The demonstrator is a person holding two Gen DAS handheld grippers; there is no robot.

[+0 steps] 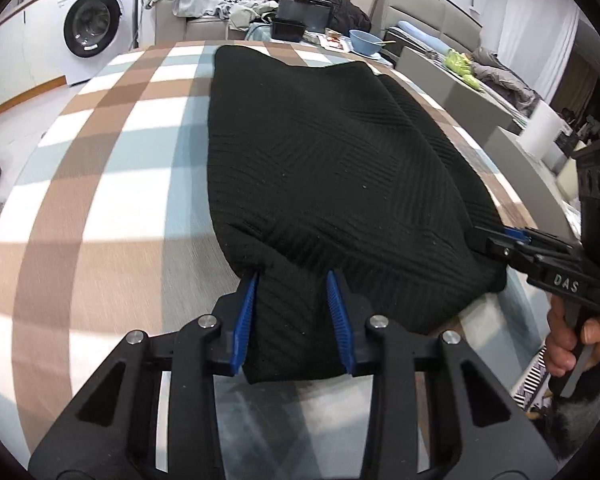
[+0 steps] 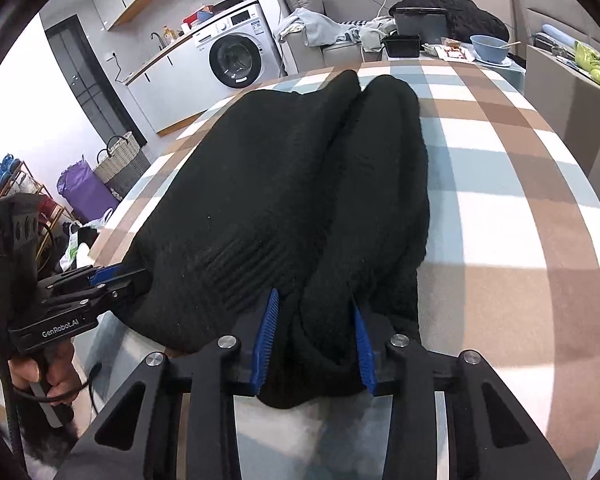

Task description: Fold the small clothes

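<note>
In the left wrist view, one black ribbed knit garment lies lengthwise on a table covered with a checked cloth of brown, pale blue and white squares, its near hem at the table's front edge. The left gripper, black with two blue ribbed pads, stands partly closed with a bunched fold of the near hem pinched between the two pads, which press on the cloth on either side. At the right of this view the right gripper reaches in sideways, its tips buried in the garment's near right corner, and one hand grips its handle. Behind the table stand one white front-loading washing machine, one pale blue bowl and two black plastic tubs. In the right wrist view, the same garment shows two long rolled folds running side by side away from the camera. The right gripper is partly closed, its two blue pads clamping the near end of the right-hand roll. At the left, the left gripper bites the garment's near left edge, held by one hand. One purple bag and one woven basket sit on the floor beyond.
</note>
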